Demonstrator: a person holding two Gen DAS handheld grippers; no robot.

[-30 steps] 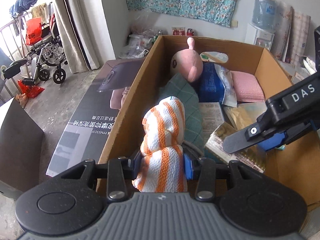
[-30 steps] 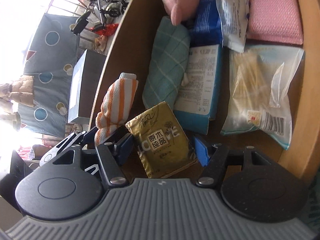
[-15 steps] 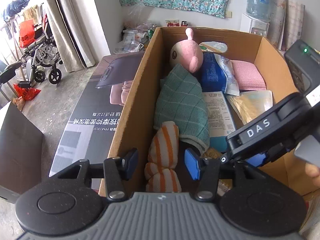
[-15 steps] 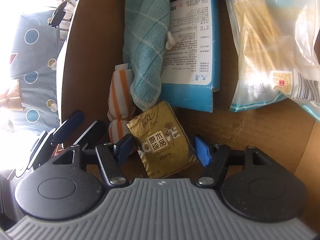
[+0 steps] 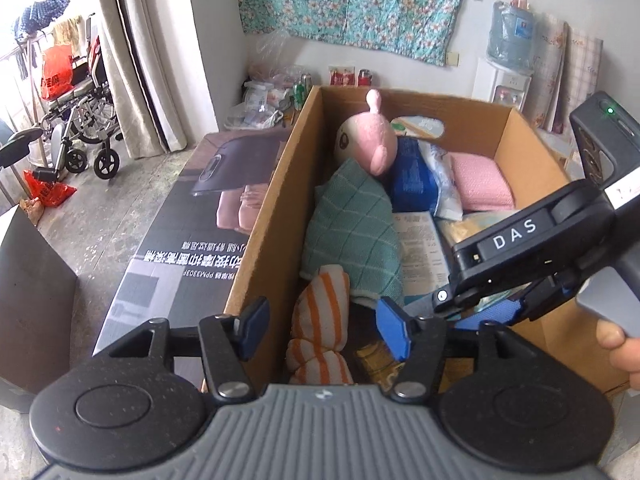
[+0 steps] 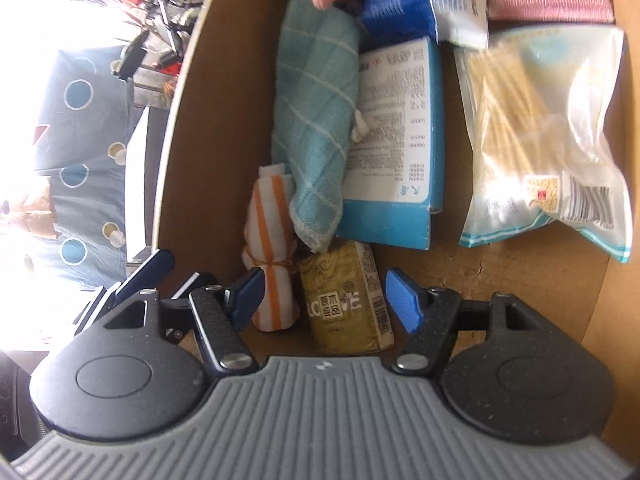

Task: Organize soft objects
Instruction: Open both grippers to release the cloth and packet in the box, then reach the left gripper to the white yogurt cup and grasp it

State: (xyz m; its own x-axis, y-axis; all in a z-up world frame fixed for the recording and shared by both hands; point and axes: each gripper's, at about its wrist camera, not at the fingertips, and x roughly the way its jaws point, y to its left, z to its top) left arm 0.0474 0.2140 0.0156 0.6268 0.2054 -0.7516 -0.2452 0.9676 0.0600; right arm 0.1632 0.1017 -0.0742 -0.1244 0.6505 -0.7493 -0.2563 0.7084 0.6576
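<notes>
The cardboard box (image 5: 276,200) is standing open on the floor, and both grippers are hovering over its near end. The left gripper (image 5: 322,330) is holding its blue pads wide apart with nothing between them; the orange-striped towel (image 5: 320,320) is lying below the gap, untouched. The right gripper (image 6: 324,298) is likewise spread apart and empty, poised above the towel and the gold tissue pack (image 6: 346,300).

The orange-striped towel is showing as a rolled white cloth with orange bands, cinched near one end by an orange tie, soft and lumpy in outline. It is resting on the box floor in the near left corner, against the left wall. Its far end is tucked under the lower edge of the teal checked cloth (image 6: 316,120), which is running along the left wall toward the pink plush toy (image 5: 368,140) at the far end.

The gold tissue pack is lying just beside the towel on its right, touching it. Beyond it, a blue-and-white carton (image 6: 396,140) is lying flat, with a clear bag of tan sticks (image 6: 540,132) toward the right wall. A pink pad (image 5: 480,180) is sitting near the far right corner.
</notes>
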